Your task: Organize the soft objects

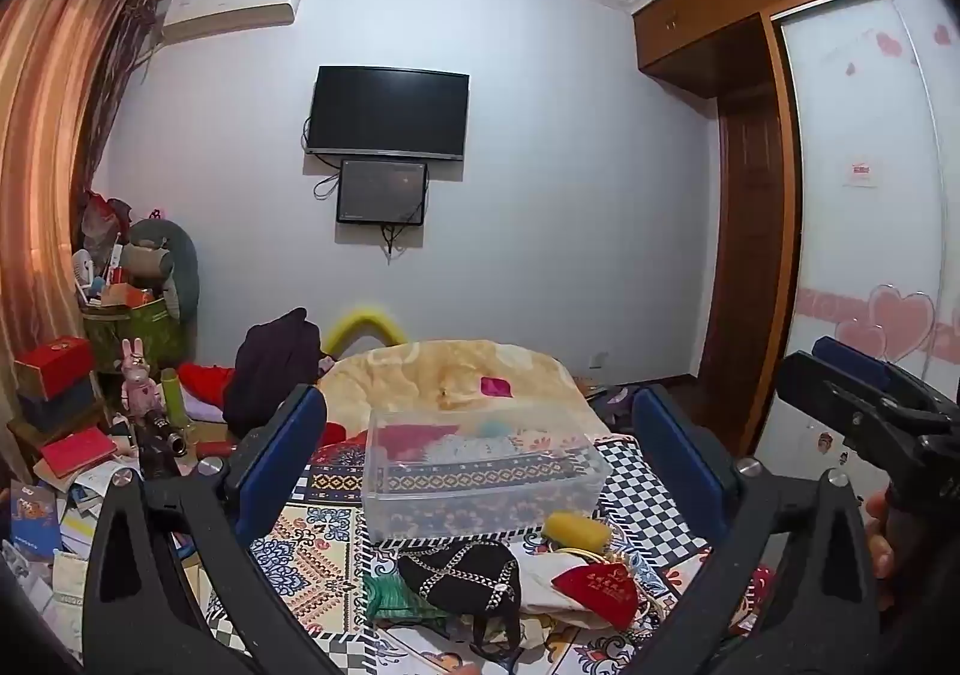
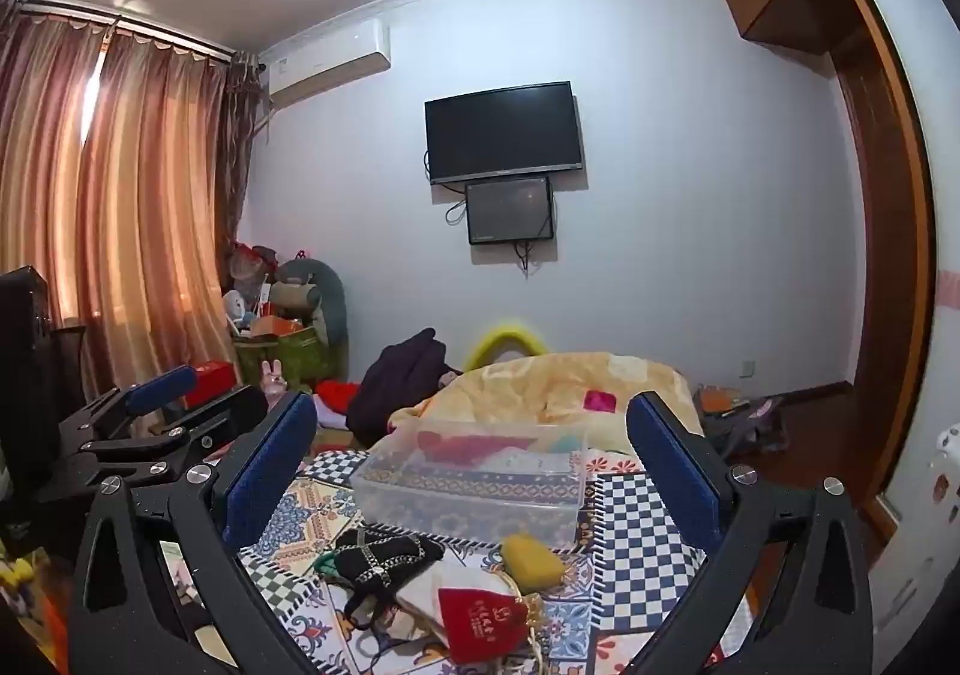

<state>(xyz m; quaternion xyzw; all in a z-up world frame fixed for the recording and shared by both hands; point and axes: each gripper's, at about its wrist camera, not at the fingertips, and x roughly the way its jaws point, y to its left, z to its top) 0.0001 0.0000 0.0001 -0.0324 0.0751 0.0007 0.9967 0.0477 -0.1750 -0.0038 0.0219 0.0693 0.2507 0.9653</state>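
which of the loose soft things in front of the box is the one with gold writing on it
The red drawstring pouch, nearest the camera. The yellow sponge beside it is plain, and the black bag carries chain trim, not writing.

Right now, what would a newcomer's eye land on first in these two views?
Probably the clear plastic bin in the middle of the patterned bedspread, with soft things already inside. In front of it lie a yellow sponge, a black pouch and a red drawstring bag. Both grippers, left gripper and right gripper, hover open.
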